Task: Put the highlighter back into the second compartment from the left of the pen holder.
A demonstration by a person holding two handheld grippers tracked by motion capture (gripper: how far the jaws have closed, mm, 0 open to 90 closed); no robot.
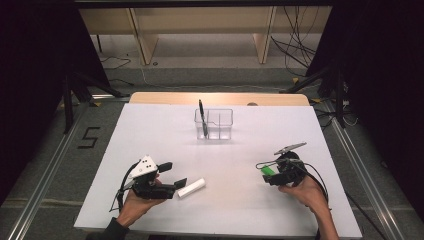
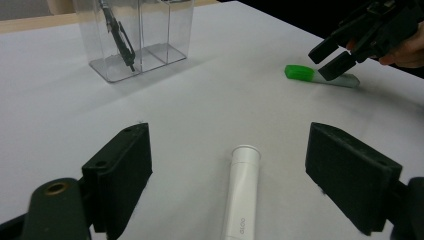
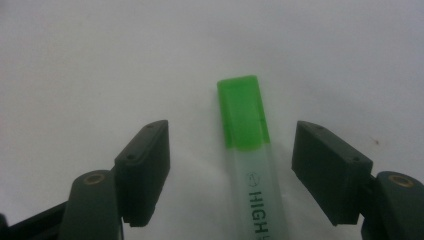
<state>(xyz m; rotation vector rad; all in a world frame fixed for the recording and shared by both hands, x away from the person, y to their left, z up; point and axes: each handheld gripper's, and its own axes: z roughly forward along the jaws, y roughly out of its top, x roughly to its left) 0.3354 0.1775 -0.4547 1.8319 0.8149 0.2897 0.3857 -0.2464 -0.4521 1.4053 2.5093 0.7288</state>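
Note:
A white capped tube [image 1: 191, 188] [image 2: 242, 195] lies on the white table, its near end between the spread jaws of my left gripper [image 1: 172, 175] [image 2: 227, 150], which is open and touches nothing. A green-capped highlighter [image 1: 268, 170] [image 3: 247, 145] lies flat under my right gripper [image 1: 274, 176] [image 3: 232, 145]. That gripper is open, with a jaw on each side of the barrel and a gap on both sides. The left gripper view shows the highlighter [image 2: 320, 76] and the right gripper [image 2: 335, 57] farther off.
A clear two-compartment holder [image 1: 214, 123] [image 2: 140, 35] stands at the middle back of the table. A black pen [image 1: 202, 117] [image 2: 117, 35] stands upright in its left compartment. Bare white table surface [image 1: 230, 165] lies between the two hands.

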